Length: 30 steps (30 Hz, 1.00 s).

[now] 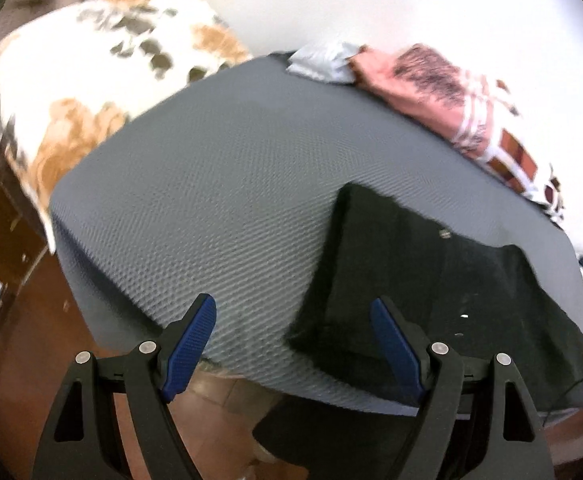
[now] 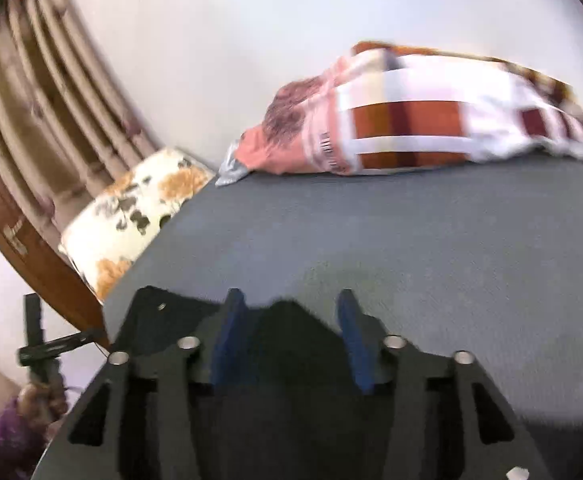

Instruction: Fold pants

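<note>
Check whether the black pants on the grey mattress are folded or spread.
Folded: the black pants lie as a compact rectangle with a doubled edge on the grey mattress.

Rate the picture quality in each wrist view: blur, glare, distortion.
Left wrist view: fisheye bends the grey mattress; floral pillow smeared by motion; wall overexposed white; black pants dark, with little detail showing. Right wrist view: blurrier overall; checked blanket streaked, right gripper soft, wall washed out.

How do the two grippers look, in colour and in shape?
Both look alike: the left gripper and right gripper have black angular frames with triangular cut-outs and round silver pins. Their fingers carry blue ribbed pads. No cables or sleeves show.
</note>
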### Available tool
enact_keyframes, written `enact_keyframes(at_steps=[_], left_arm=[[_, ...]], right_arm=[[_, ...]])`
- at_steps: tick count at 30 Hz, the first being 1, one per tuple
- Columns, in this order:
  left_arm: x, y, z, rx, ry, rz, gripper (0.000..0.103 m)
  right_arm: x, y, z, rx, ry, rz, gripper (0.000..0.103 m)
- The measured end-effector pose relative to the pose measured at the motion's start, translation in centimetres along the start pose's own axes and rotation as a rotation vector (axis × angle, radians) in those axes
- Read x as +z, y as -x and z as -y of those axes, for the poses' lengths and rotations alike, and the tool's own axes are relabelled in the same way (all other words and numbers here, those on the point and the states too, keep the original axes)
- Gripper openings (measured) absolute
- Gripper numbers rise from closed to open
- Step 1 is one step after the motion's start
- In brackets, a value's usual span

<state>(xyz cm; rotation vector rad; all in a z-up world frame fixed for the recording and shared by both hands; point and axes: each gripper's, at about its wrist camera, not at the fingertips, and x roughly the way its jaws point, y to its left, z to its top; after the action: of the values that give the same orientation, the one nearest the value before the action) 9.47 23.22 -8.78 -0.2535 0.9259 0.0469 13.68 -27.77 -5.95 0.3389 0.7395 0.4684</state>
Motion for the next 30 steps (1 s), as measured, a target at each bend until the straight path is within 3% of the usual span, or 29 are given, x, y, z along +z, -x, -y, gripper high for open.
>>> enact_keyframes(at_steps=[3, 6, 10, 12, 14, 18, 23, 27, 30], left_arm=[[-0.5, 0.8, 3.3, -0.042, -0.124, 0.034, 0.08], [-1.9, 0.0, 7.2, 0.009, -0.308, 0.029, 0.08], [-3.5, -1.7, 9.1, 0.012, -0.402, -0.016, 0.08], [-4.0, -2.5, 9.2, 0.015, -0.417, -0.041, 0.08], [-4.1, -2.9, 9.1, 0.015, -0.409, -0.048, 0.08], [-3.9, -2.6, 8.9, -0.01, -0.376, -0.042, 0.08], [-4.1, -2.6, 9.0, 0.004, -0.388, -0.042, 0.08], [-4.4, -2.9, 9.4, 0.031, -0.424, -0.04, 0.08], [-4.5, -2.8, 9.5, 0.035, -0.435, -0.039, 0.08]], right_arm=[[-3.8, 7.3, 3.5, -0.06, -0.122, 0.048, 0.05], [-8.2, 15.5, 8.6, -0.203, -0.283, 0.134, 0.05], [-15.3, 25.1, 16.2, -0.426, -0.532, 0.221, 0.051], [-18.7, 28.3, 18.8, -0.475, -0.636, 0.254, 0.051], [-21.2, 30.1, 20.6, -0.487, -0.72, 0.289, 0.051], [-24.2, 31.3, 23.3, -0.425, -0.848, 0.369, 0.051], [-24.7, 31.4, 24.5, -0.351, -0.88, 0.401, 0.051], [-24.8, 30.2, 23.2, -0.264, -0.881, 0.403, 0.051], [-24.8, 30.8, 22.2, -0.281, -0.881, 0.451, 0.051]])
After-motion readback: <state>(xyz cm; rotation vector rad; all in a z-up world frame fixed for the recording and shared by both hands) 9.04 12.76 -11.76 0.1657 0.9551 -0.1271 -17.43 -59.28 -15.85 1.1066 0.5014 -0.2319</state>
